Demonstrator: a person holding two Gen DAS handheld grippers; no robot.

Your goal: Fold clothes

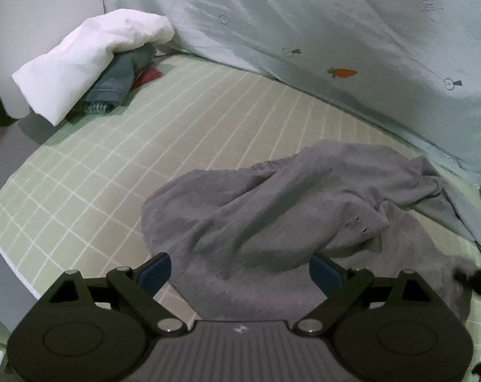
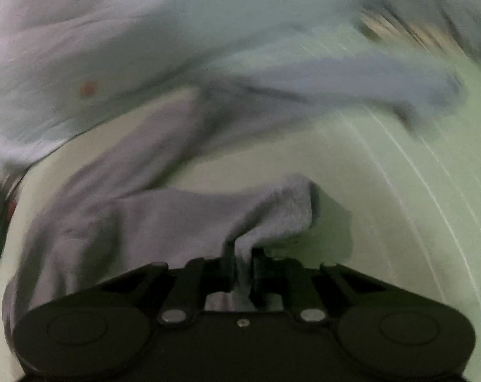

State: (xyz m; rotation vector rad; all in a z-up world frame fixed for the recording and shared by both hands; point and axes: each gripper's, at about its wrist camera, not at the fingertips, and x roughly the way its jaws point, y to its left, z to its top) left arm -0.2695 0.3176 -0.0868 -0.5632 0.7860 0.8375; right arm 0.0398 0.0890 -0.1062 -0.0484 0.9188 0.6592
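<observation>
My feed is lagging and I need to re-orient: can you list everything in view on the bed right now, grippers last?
grey garment: one, grey, crumpled on the sheet in front of both grippers
sheet: one, light green with white grid lines, covering the bed
quilt: one, pale blue with carrot prints, bunched along the far side
white cloth: one, white, on top of the pile at far left
denim piece: one, blue, under the white cloth
red item: one, red, mostly hidden behind the denim
left gripper: black, blue pads, open above the garment
right gripper: black, shut on a garment edge
</observation>
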